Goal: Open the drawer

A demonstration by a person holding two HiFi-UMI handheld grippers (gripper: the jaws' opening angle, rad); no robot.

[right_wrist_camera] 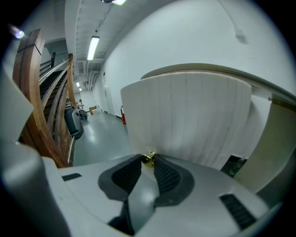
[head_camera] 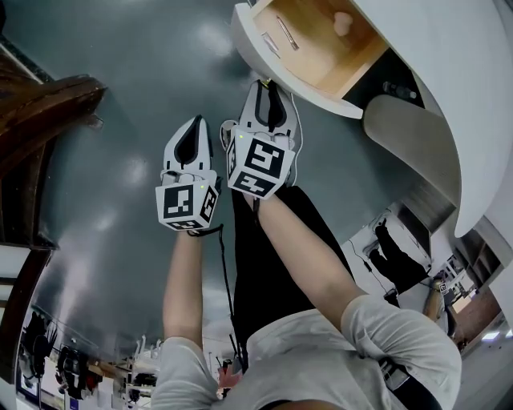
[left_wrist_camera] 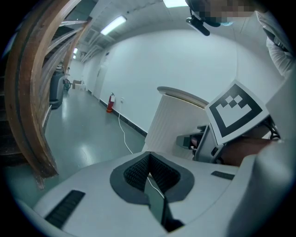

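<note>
In the head view the drawer (head_camera: 319,50) stands pulled out of the white curved desk, its wooden inside showing behind its white front (head_camera: 258,50). My right gripper (head_camera: 268,90) reaches to that front. In the right gripper view its pads (right_wrist_camera: 165,175) close on the small brass knob (right_wrist_camera: 148,160) of the fluted white drawer front (right_wrist_camera: 185,115). My left gripper (head_camera: 195,132) hangs beside it to the left, over the floor, away from the drawer. Its jaws (left_wrist_camera: 149,156) are shut with nothing between them.
A small pale object (head_camera: 343,22) lies inside the drawer. A curved wooden stair railing (head_camera: 48,104) rises on the left. The glossy grey floor (head_camera: 136,72) spreads under both grippers. A red fire extinguisher (left_wrist_camera: 110,102) and a white cable (left_wrist_camera: 124,134) sit by the far wall.
</note>
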